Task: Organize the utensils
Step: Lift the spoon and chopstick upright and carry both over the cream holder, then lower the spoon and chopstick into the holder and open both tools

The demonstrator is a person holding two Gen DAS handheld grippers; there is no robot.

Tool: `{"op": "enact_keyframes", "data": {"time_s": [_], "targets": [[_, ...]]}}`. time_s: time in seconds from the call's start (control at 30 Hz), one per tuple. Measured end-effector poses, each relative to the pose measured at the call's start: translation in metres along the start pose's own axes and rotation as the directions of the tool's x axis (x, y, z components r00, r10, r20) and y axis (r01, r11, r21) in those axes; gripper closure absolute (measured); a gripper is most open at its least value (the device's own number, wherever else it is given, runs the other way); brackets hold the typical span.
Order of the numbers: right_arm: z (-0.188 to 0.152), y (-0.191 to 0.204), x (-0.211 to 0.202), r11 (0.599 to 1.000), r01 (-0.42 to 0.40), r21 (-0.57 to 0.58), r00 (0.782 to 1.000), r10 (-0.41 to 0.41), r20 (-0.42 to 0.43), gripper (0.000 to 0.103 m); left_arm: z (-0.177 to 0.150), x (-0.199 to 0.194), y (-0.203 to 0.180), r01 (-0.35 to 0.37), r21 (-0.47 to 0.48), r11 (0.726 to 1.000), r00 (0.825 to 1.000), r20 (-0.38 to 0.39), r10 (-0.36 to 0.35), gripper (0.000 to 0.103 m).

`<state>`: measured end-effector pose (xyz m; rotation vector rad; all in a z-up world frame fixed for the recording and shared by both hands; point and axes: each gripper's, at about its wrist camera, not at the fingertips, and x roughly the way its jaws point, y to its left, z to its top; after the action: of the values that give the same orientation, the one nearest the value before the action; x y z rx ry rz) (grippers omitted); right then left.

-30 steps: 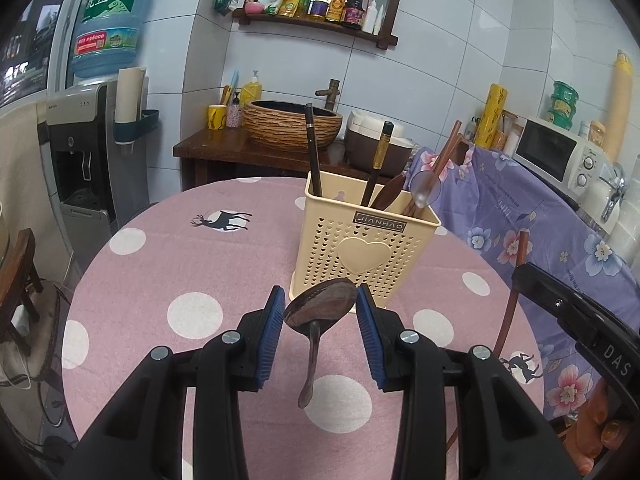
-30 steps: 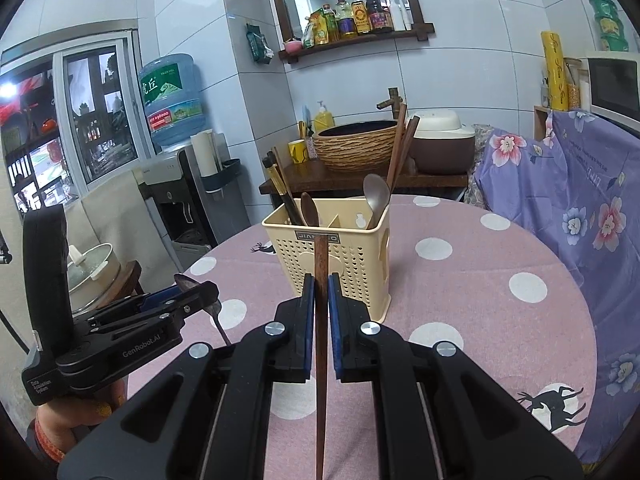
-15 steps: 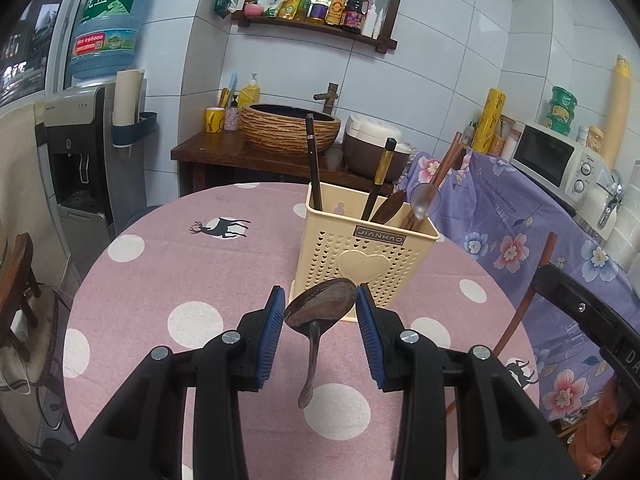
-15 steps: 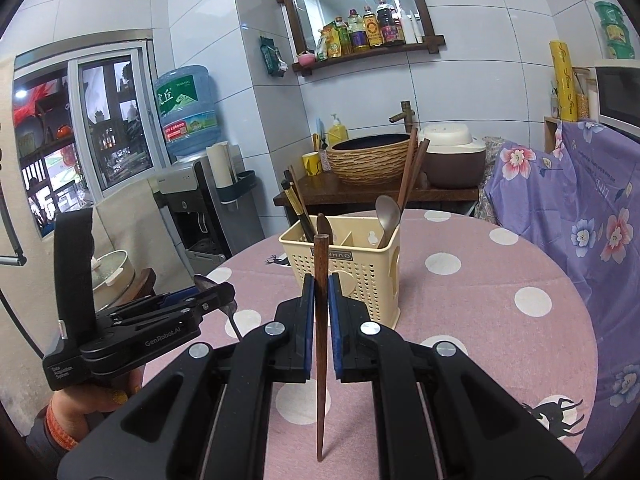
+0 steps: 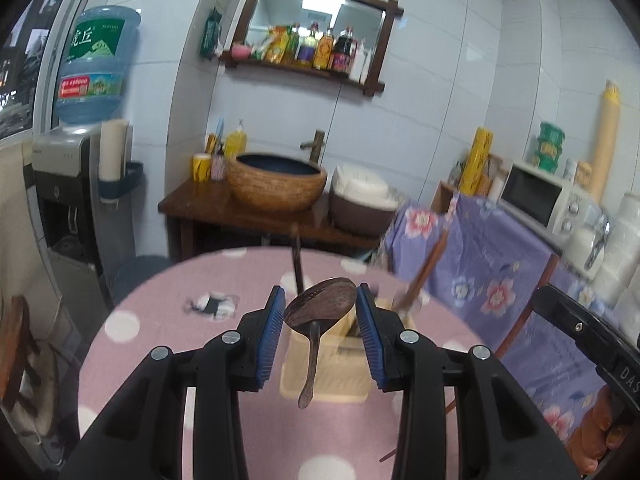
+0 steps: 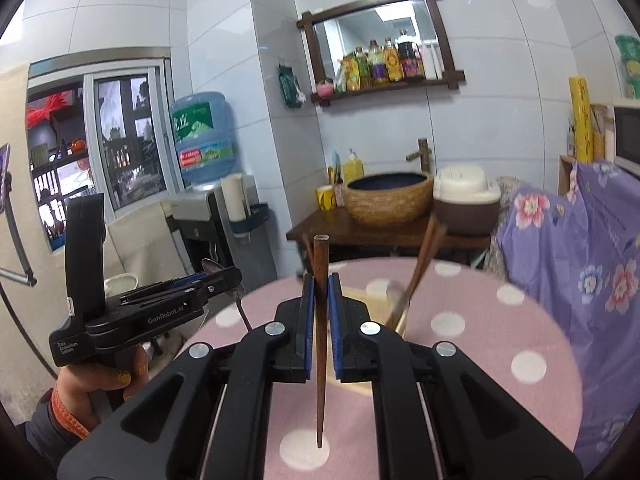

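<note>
With the left gripper clamped across the spoon bowl and the right gripper clamped on 1 upright chopstick, both hang handle-down above the holder near the table centre, ready for insertion.

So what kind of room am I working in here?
Most likely a home kitchen or dining corner: a round table with a pink polka-dot cloth, a microwave, a water dispenser with its blue bottle, and a wall shelf of sauce bottles.
</note>
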<state>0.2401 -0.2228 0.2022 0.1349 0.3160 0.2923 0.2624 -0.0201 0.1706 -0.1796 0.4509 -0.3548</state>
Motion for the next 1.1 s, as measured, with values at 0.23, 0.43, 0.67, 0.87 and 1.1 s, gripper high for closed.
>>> {"op": "enact_keyframes", "data": {"time_s": [0.23, 0.43, 0.67, 0.87, 1.1], "targets": [[0.084, 0.0, 0.012, 0.996, 0.08, -0.031, 0.987, -0.074, 0.142, 0.095, 0.061, 0.035, -0.01, 0.037, -0.03, 0.999, 0.996, 0.086, -0.034, 0.066], [0.066, -0.006, 0.053, 0.986, 0.158, -0.048, 0.977, -0.15, 0.15, 0.095, 0.039, 0.069, -0.014, 0.015, -0.014, 1.0, 0.999, 0.047, -0.015, 0.066], [0.011, -0.018, 0.088, 0.985, 0.169, -0.02, 0.985, -0.168, 0.046, 0.095, -0.001, 0.084, -0.004, -0.01, -0.008, 1.0, 1.0, -0.019, 0.01, 0.066], [-0.02, -0.025, 0.103, 0.985, 0.171, -0.006, 0.985, -0.171, -0.02, 0.095, -0.021, 0.098, 0.009, -0.016, -0.033, 0.999, 0.997, -0.073, 0.013, 0.066], [-0.031, -0.024, 0.101, 0.986, 0.167, -0.006, 0.986, -0.167, -0.017, 0.095, -0.037, 0.107, 0.017, -0.014, -0.054, 0.998, 0.993, -0.115, 0.008, 0.066]]}}
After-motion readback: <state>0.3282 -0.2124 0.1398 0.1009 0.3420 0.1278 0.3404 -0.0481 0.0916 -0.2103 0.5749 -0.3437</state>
